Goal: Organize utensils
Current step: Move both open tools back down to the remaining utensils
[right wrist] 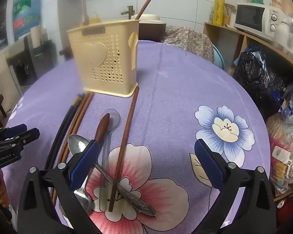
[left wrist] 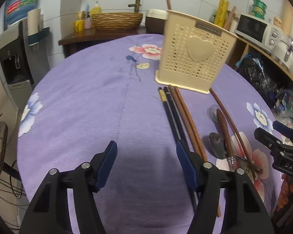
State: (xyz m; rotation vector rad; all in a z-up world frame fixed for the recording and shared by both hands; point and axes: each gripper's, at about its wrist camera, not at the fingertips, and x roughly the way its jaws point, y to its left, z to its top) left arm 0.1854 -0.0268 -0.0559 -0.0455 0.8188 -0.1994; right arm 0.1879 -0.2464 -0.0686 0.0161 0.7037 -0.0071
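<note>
A cream perforated utensil holder [left wrist: 195, 54] with a heart stands on the purple tablecloth [left wrist: 107, 97]; it also shows in the right wrist view [right wrist: 105, 58], with one brown chopstick [right wrist: 148, 0] standing in it. In front of it lie black chopsticks [left wrist: 171, 109], brown chopsticks [left wrist: 187, 115], a single brown chopstick [right wrist: 125, 142], a wooden-handled utensil [right wrist: 102, 126], metal spoons [right wrist: 78, 143] and a clear spoon [right wrist: 107, 136]. My left gripper [left wrist: 146, 163] is open, just left of the black chopsticks. My right gripper [right wrist: 146, 159] is open over the spoons and single chopstick.
A shelf with a microwave [right wrist: 252, 17] and black bags [right wrist: 257, 72] stands right of the table. A water dispenser [left wrist: 15, 58] is at the left. A woven basket [left wrist: 117, 20] sits on a counter behind. The table edge curves close on both sides.
</note>
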